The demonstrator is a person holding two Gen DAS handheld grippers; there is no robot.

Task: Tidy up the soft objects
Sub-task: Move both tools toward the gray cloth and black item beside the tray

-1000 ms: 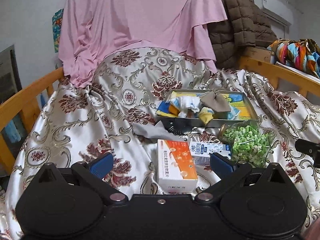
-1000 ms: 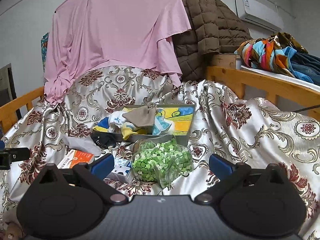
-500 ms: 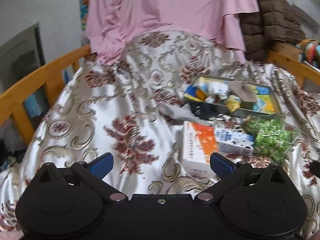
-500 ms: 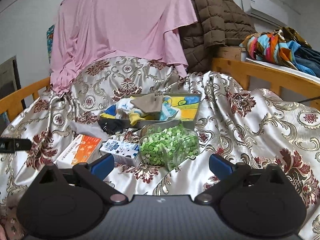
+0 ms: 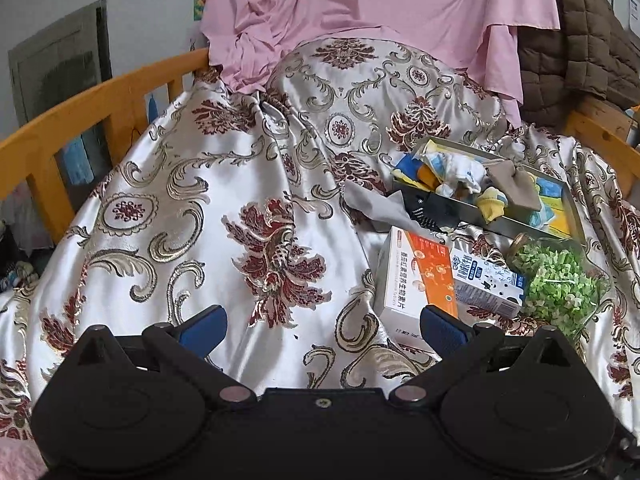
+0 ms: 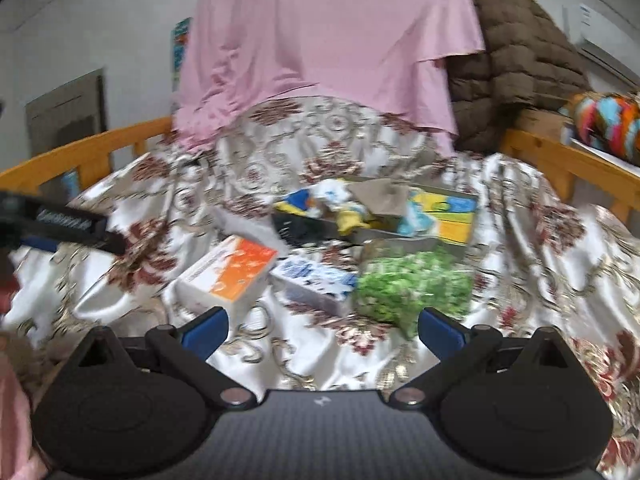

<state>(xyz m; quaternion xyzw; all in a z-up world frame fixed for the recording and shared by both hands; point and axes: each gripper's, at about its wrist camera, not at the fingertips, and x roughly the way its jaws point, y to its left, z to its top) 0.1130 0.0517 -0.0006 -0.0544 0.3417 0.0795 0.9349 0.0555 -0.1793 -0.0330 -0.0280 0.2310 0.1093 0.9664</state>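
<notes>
A metal tray (image 5: pixel 528 227) on the brocade bedspread holds several soft pieces: a white-and-blue sock (image 5: pixel 456 172), a taupe cloth (image 5: pixel 514 184) and a yellow sock (image 5: pixel 490 205). Beside its near-left corner lie a grey cloth (image 5: pixel 372 208) and a black fabric piece (image 5: pixel 424 212). My left gripper (image 5: pixel 322 324) is open and empty over bare bedspread, left of these things. The blurred right wrist view shows the tray (image 6: pixel 456 220), the grey cloth (image 6: pixel 236 220) and my right gripper (image 6: pixel 323 326), open and empty. The left gripper (image 6: pixel 72 224) is at that view's left edge.
An orange-and-white box (image 5: pixel 416 276), a milk carton (image 5: pixel 484 280) and a jar of green pieces (image 5: pixel 556 280) lie in front of the tray. A pink sheet (image 5: pixel 380 12) and brown jacket (image 5: pixel 580 32) hang behind. Wooden rails (image 5: pixel 100 92) border the bed.
Both grippers have swung left, so the tray and boxes now sit further right in each view. The right wrist view has gone blurry. Both stay open and empty.
</notes>
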